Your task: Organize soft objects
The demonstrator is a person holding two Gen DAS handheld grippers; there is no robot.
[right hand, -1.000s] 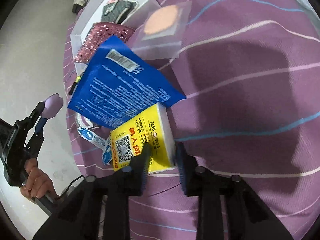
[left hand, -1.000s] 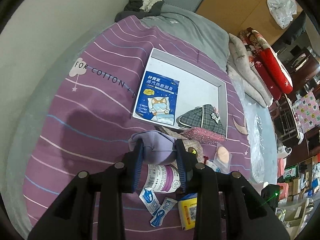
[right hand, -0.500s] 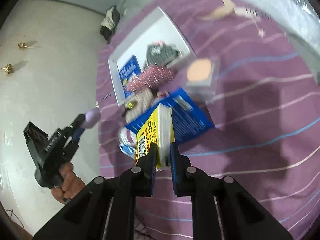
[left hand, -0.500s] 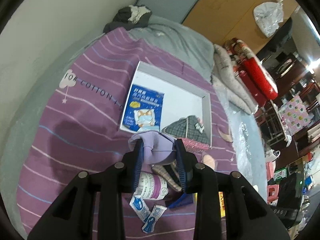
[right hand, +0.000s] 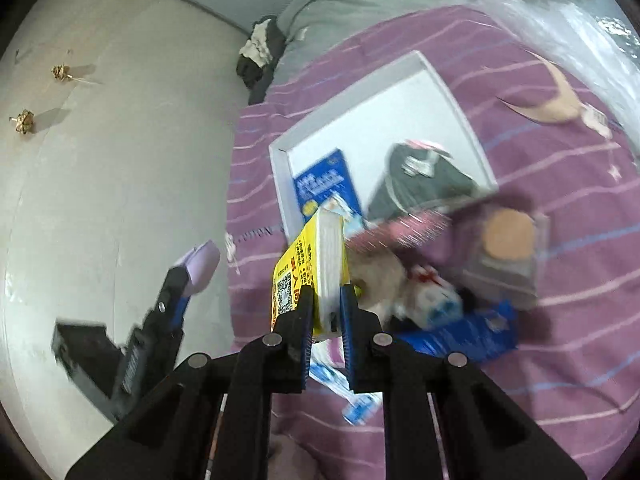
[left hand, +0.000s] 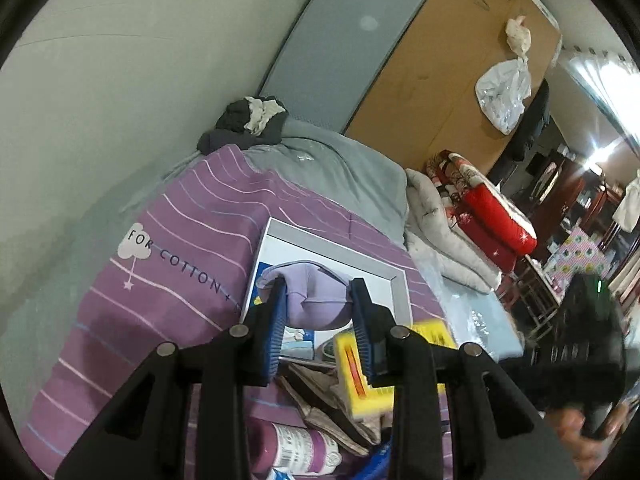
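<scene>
My left gripper (left hand: 319, 294) is shut on a lilac soft cloth bundle (left hand: 316, 300), held above the near edge of the white tray (left hand: 394, 276) on the purple bedspread. It also shows in the right wrist view (right hand: 202, 266). My right gripper (right hand: 325, 300) is shut on a yellow tissue pack (right hand: 316, 268), lifted above the pile of items; the pack shows blurred in the left wrist view (left hand: 360, 376). The tray (right hand: 280, 168) holds a blue sachet pack (right hand: 326, 184) and a dark plaid pouch (right hand: 424, 184).
On the bedspread near the tray lie a pink glittery pouch (right hand: 412, 226), a clear packet with an orange puff (right hand: 508, 236), a blue bag (right hand: 464, 336), small sachets (right hand: 352, 396) and a purple-white tube (left hand: 296, 450). A wall runs on the left. Folded quilts (left hand: 472, 224) lie beyond.
Both grippers have risen with their loads. The left one has carried the lilac bundle forward over the tray's near edge. The right one has tilted and moved toward the tray with the yellow pack.
</scene>
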